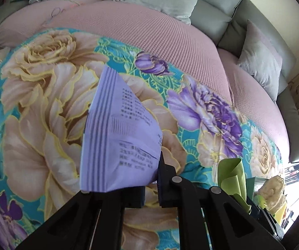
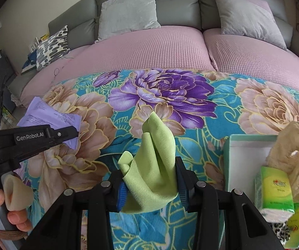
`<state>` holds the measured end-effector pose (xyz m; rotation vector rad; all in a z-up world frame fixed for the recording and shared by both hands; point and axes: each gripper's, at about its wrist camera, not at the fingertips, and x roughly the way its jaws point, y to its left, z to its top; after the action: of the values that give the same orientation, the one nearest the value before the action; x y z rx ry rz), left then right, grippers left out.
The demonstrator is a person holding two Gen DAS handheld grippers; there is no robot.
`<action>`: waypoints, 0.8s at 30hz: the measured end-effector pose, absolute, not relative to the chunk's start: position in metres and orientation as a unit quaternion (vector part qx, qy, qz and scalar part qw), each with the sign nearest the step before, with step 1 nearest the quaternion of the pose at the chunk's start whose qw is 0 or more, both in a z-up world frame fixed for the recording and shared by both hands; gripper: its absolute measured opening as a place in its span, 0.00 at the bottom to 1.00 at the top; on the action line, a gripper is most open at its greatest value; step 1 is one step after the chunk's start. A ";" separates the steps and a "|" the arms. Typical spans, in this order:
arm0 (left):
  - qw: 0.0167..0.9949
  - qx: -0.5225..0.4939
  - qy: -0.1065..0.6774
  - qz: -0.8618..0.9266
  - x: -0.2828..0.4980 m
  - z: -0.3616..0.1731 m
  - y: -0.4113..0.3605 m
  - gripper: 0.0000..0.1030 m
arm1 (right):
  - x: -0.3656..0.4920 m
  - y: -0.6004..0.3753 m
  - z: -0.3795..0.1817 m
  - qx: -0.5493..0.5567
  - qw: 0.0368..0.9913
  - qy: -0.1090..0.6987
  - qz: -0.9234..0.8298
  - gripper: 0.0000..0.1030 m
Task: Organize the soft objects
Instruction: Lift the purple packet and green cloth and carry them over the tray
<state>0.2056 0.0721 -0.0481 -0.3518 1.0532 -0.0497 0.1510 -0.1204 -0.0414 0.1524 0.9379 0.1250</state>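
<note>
My left gripper (image 1: 149,183) is shut on a purple tissue pack (image 1: 118,133) with printed text, held above the floral blanket (image 1: 45,104). The pack also shows at the left of the right wrist view (image 2: 47,116), in the left gripper (image 2: 66,134). My right gripper (image 2: 151,189) is shut on a crumpled light green cloth (image 2: 155,162), which also shows in the left wrist view (image 1: 232,175). A pale green box (image 2: 247,158) stands at the right with a cream lace cloth (image 2: 297,156) and green tissue packs (image 2: 274,189) in it.
The blanket (image 2: 191,108) lies on a pink-covered sofa bed (image 2: 149,50). Grey cushions (image 2: 128,10) and a patterned cushion (image 2: 51,45) lean on the grey backrest (image 2: 176,6). A leopard-print item (image 2: 282,233) lies at the lower right.
</note>
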 end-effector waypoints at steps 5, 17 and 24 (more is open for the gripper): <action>0.859 -0.171 0.481 -0.035 0.189 -0.024 0.069 0.08 | 0.133 -0.128 -0.033 0.086 0.888 0.447 0.062 0.39; 0.886 -0.165 0.430 -0.058 0.139 0.027 0.053 0.09 | 0.071 -0.167 0.017 0.128 0.912 0.386 0.043 0.39; 0.896 -0.150 0.411 -0.079 0.116 0.047 0.026 0.09 | 0.026 -0.198 0.046 0.144 0.927 0.346 0.007 0.39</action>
<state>0.1156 0.0264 0.0466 -0.3117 0.8521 -0.1637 0.0261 -0.1980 0.0462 0.2943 0.7096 0.0140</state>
